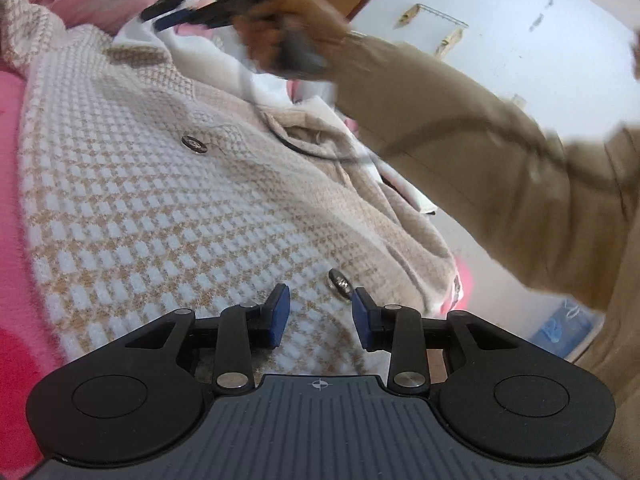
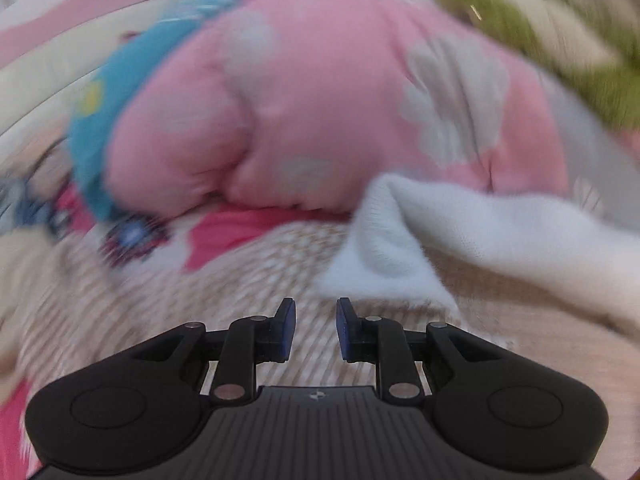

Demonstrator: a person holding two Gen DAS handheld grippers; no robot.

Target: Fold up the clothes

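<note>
Currently my left gripper (image 1: 320,314) hovers unclenched over the checked cardigan (image 1: 160,184) spread flat on the pink bed (image 1: 16,240) for folding, while my right gripper (image 2: 316,330), also empty, hangs above its collar.

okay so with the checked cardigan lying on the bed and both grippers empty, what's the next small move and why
Probably lower the right gripper onto the white garment lying across the checked cardigan. Both the right and the left gripper stand open with nothing between the pads, and the white piece drapes over the collar area, so folding likely needs it gripped first.
</note>
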